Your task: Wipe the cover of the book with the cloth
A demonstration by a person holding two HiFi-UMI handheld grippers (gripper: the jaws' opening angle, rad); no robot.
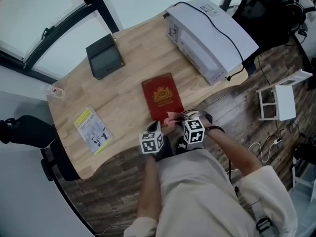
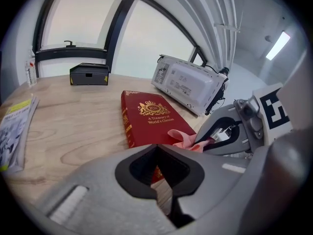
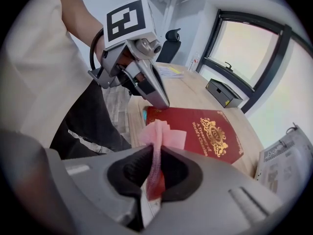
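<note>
Red gold-crested hardback book (image 1: pixel 162 98) lies on pale wooden surface (image 1: pixel 123 78); right gripper (image 3: pixel 155 177) fingers pinch thin pink cloth (image 3: pixel 159 135); left gripper (image 2: pixel 164 182) fingers seemingly closed, empty.

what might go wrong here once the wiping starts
The right claw pinches the pink cloth by a thin fold with little sticking out, so its hard tips may scrape the red book instead of wiping it.
The book lies at the table's near edge and nothing grips it; a stroke towards the person may slide it off.
The left claw sits shut close beside the right one; they may bump.
</note>
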